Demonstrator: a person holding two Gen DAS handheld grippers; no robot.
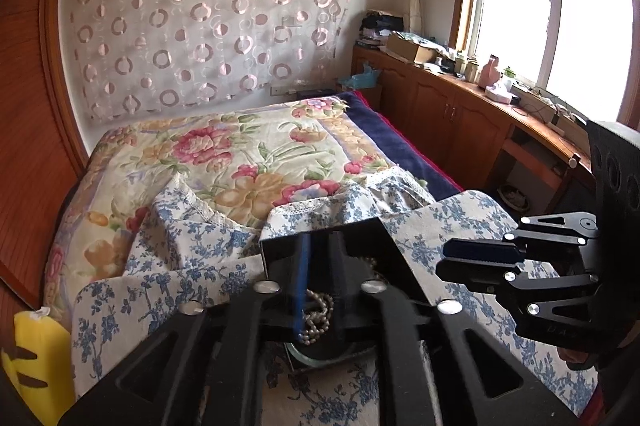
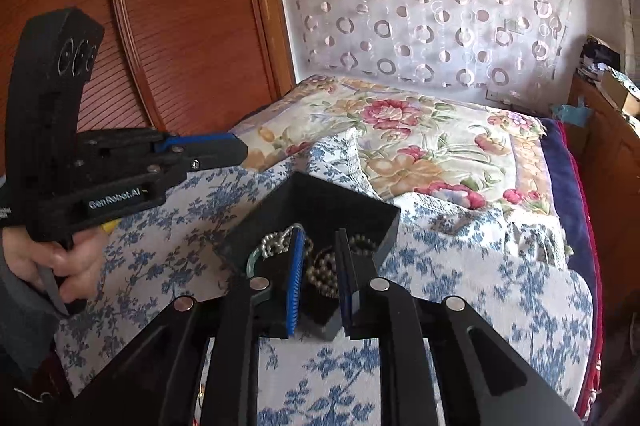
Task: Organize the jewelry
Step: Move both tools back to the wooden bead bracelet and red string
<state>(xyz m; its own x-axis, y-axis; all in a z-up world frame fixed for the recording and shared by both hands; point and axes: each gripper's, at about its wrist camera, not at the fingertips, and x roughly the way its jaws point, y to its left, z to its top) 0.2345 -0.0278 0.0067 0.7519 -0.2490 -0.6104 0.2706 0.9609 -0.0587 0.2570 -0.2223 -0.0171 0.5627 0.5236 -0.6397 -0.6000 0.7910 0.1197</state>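
A black open box (image 2: 320, 202) stands on a blue-flowered cloth (image 2: 480, 290) on the bed. It holds a pearl bead necklace (image 2: 324, 274), a silver chain (image 2: 276, 242) and a pale green bangle (image 2: 252, 260). My right gripper (image 2: 318, 266) is open, its blue-padded fingers (image 2: 296, 278) lowered into the box on either side of the beads. In the left wrist view my left gripper (image 1: 320, 290) hangs over the same box (image 1: 352, 238) with the beads (image 1: 318, 318) between its fingers; its gap is narrow. In the right wrist view it looks shut (image 2: 240, 150) and held above the cloth.
A floral quilt (image 1: 240, 150) covers the bed behind the box. A yellow object (image 1: 36, 358) lies at the cloth's left edge. A wooden cabinet (image 1: 452, 106) with clutter runs along the right under the window. A wooden wardrobe (image 2: 172, 26) stands on the left.
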